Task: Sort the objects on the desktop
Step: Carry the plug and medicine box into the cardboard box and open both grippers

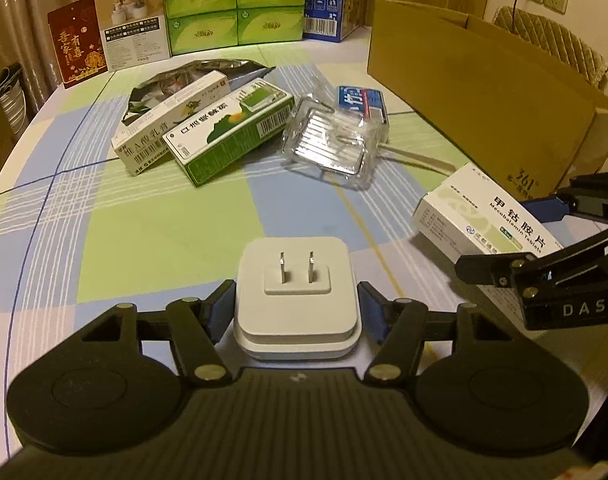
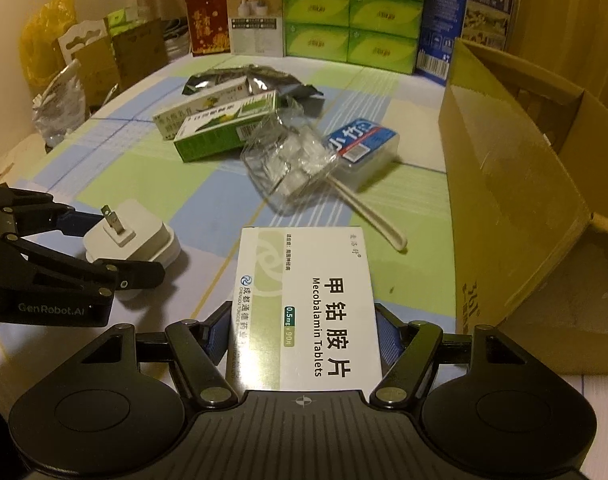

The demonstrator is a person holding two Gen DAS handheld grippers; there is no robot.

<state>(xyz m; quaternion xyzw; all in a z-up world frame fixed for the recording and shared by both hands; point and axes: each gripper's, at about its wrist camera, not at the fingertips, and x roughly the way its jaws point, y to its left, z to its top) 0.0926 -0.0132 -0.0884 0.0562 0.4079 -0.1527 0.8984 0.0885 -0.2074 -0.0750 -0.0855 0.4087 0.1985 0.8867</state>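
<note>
The left gripper (image 1: 295, 308) is closed on the white plug adapter (image 1: 295, 300), which sits between its two fingers with the prongs pointing up. The blue pads touch only the low sides of its smooth, rounded body, so I judge it could slide out or turn if the hand tilts fast. Ahead of these fingers lie the green medicine box (image 1: 231, 132) and the clear plastic tray (image 1: 332, 144), untouched. To the right, the right gripper (image 2: 304, 332) is clamped on the Mecobalamin tablet box (image 2: 308, 304), which reaches far forward past the fingertips. The thin carton may be crushed if the squeeze is strong. The two grippers are near each other and could collide. The cardboard box (image 2: 516, 184) stands just right of the right fingers, and the carton may catch its wall.
</note>
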